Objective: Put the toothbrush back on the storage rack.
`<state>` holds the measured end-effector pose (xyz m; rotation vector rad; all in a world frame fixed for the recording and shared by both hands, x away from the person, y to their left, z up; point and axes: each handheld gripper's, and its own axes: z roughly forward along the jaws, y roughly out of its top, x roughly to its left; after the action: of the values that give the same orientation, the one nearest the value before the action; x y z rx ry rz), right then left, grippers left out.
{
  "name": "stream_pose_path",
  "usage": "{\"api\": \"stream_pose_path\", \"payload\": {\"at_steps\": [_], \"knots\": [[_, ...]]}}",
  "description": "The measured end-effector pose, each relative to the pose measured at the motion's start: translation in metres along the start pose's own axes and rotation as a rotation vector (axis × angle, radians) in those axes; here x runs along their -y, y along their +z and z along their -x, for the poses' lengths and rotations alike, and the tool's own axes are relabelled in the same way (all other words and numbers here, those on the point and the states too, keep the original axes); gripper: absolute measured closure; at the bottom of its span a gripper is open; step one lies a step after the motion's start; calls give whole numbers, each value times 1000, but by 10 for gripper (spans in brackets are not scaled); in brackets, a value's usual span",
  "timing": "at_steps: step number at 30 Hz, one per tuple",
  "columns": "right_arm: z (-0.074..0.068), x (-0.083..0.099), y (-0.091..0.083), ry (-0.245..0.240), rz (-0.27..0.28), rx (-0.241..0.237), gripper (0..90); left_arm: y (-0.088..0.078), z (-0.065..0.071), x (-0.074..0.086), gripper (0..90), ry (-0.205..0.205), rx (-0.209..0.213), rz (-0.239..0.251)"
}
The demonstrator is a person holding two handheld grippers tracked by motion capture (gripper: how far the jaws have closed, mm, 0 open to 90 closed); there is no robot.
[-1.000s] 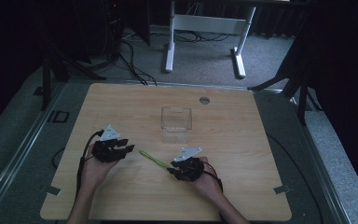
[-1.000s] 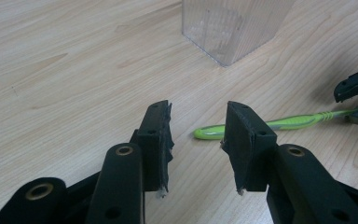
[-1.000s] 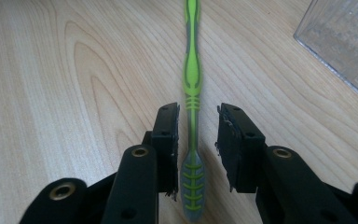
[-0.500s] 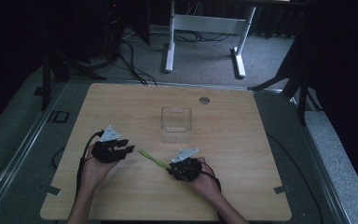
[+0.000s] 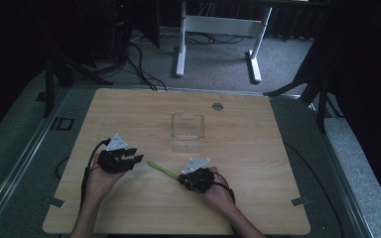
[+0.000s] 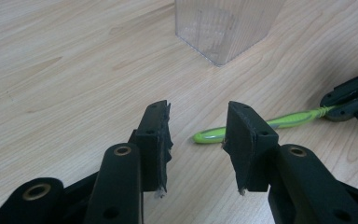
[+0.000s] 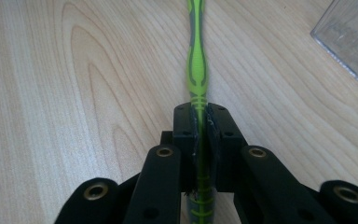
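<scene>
Right gripper (image 7: pixel 200 126): its jaws have just been closing and now pinch the green toothbrush (image 7: pixel 196 60) by one end of its handle; the pads press on it from both sides, so it is clenched on the brush.

What has changed: a second ago those jaws stood a little wider about the same end; the hand itself has kept its place in the high view.

Toothbrush, where: in the high view it lies flat on the wooden table (image 5: pixel 258 148), between the two hands, running from the right gripper (image 5: pixel 194 179) up and left toward the left gripper (image 5: pixel 121 159). Which end carries the bristles I cannot tell.

Left gripper (image 6: pixel 198 140): jaws parted with nothing between them, released; it sits low over the table, and the free tip of the toothbrush (image 6: pixel 209 136) lies just beyond its pads.

Clear plastic box (image 5: pixel 187 131): upright and empty as far as can be seen, near the table's middle, beyond the brush and apart from both grippers; its corner shows at the top of the left gripper view (image 6: pixel 223 28).

What it means: the grasp looks made, so the brush seems ready to be lifted; the box is the likely place for it.

Risk: held at one end only, the long handle may swing or slip when raised.
</scene>
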<state>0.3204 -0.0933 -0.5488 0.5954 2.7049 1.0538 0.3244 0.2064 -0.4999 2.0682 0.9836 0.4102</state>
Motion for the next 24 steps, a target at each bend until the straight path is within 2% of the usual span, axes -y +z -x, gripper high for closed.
{"api": "stream_pose_path", "payload": {"at_steps": [4,10,13,14,21,22,23,24], "knots": [[2,-1,-3,-7,9,-8,833,0,0,-1,587,3,11,-3],[4,-2,-7,-32,14,-21,833,-2,1,-4,578,36,38,-7],[6,-2,-9,-43,11,-26,833,-2,2,-5,578,71,52,-14],[6,-2,-9,-43,11,-26,833,-2,2,-5,578,71,52,-14],[10,-2,-12,-53,7,-46,833,-4,8,-14,564,149,117,-30],[10,-2,-12,-53,7,-46,833,-4,8,-14,564,149,117,-30],[11,-2,-13,-57,10,-57,833,-4,10,-15,564,176,129,-33],[11,-2,-14,-58,10,-57,833,-4,10,-16,564,180,132,-36]]}}
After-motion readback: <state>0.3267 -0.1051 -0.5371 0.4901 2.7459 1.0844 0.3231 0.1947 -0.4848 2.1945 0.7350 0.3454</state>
